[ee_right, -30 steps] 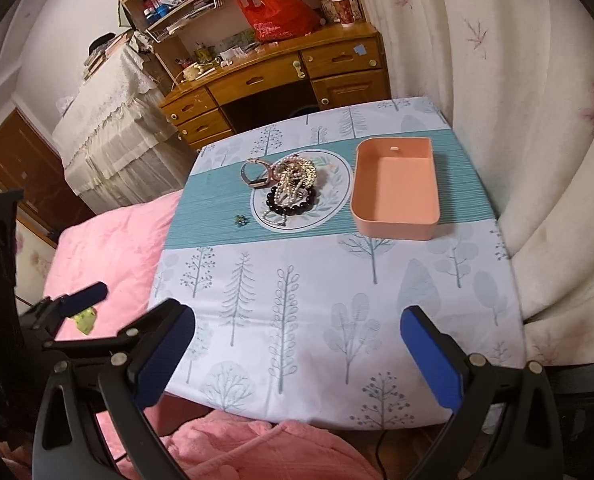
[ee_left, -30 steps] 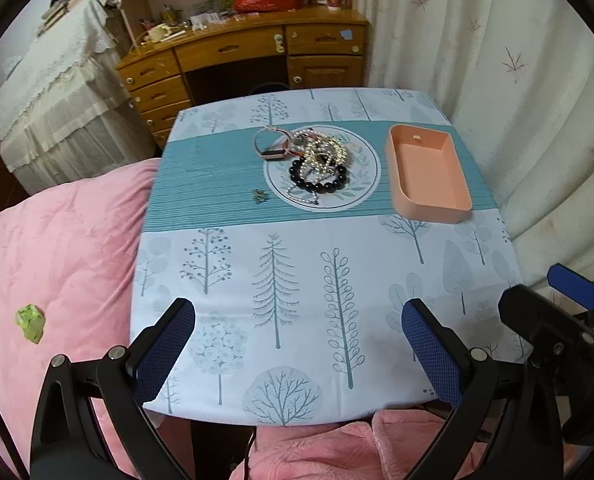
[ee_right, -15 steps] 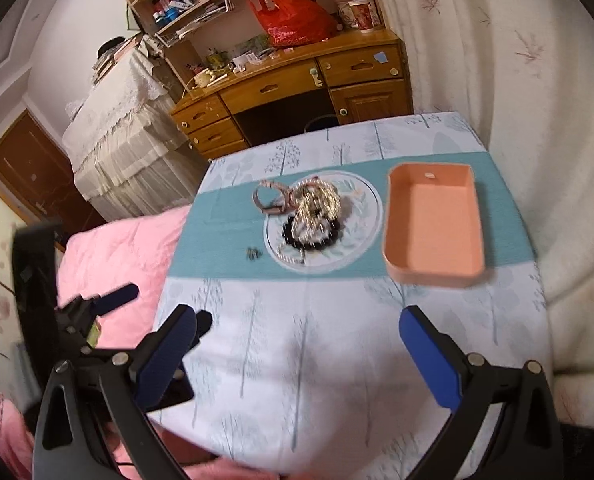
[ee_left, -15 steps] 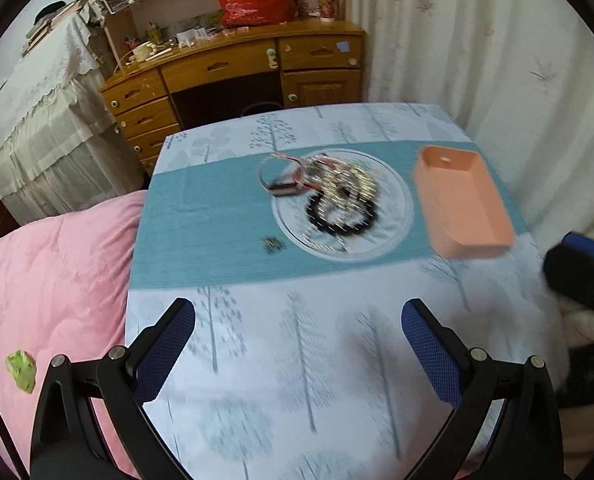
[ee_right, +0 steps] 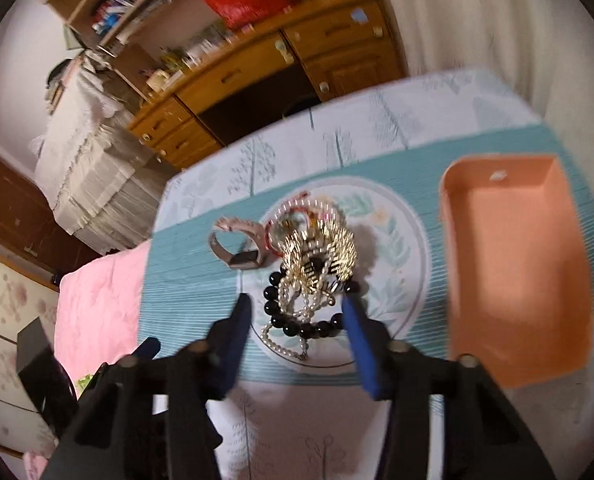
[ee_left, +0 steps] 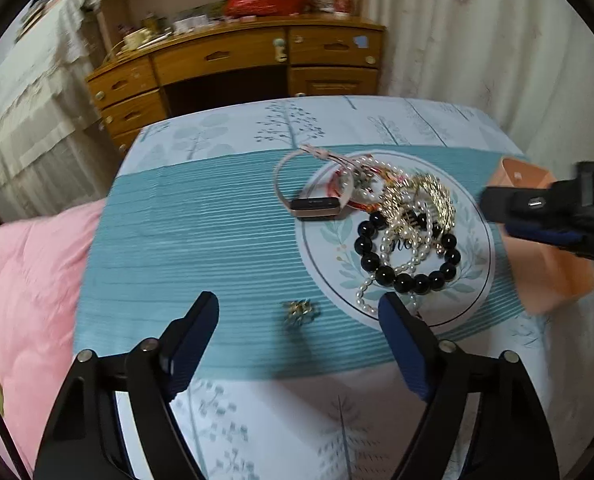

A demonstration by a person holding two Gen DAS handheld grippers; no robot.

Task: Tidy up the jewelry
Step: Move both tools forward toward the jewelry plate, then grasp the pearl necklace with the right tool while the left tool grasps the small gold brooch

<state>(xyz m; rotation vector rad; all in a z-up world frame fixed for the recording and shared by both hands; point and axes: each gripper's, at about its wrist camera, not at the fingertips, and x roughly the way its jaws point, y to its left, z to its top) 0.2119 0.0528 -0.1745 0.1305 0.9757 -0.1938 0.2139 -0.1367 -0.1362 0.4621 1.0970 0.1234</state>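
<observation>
Small table under a tree-print cloth (ee_left: 233, 216), teal band across the middle. A heap of jewelry (ee_right: 309, 276) sits on the round printed medallion in that band: black bead bracelet (ee_left: 407, 256), pearl strands (ee_left: 403, 236), a gold comb-like piece (ee_right: 329, 254), a red cord loop behind. A pink-strapped watch (ee_left: 317, 200) lies at the heap's left edge, half off the medallion. One small gold trinket (ee_left: 299, 309) lies alone on the teal stripes, apart from the heap.

Left gripper (ee_left: 299, 316): jaws have just been closing a little but stand wide apart, nothing pinched. The small trinket lies between the two blue pads, roughly midway; whether the tips touch the cloth I cannot tell.

Right gripper (ee_right: 297, 316): jaws have just been closing sharply and now stand fairly narrow. The near side of the black bead bracelet and the pearl strands lie between the blue fingers (ee_right: 357, 328). The right finger looks close against the beads; the view is blurred and I cannot tell whether the pads press on anything.

Peach tray (ee_right: 457, 264) to the right of the heap, just beside the medallion, nothing visible inside.
</observation>
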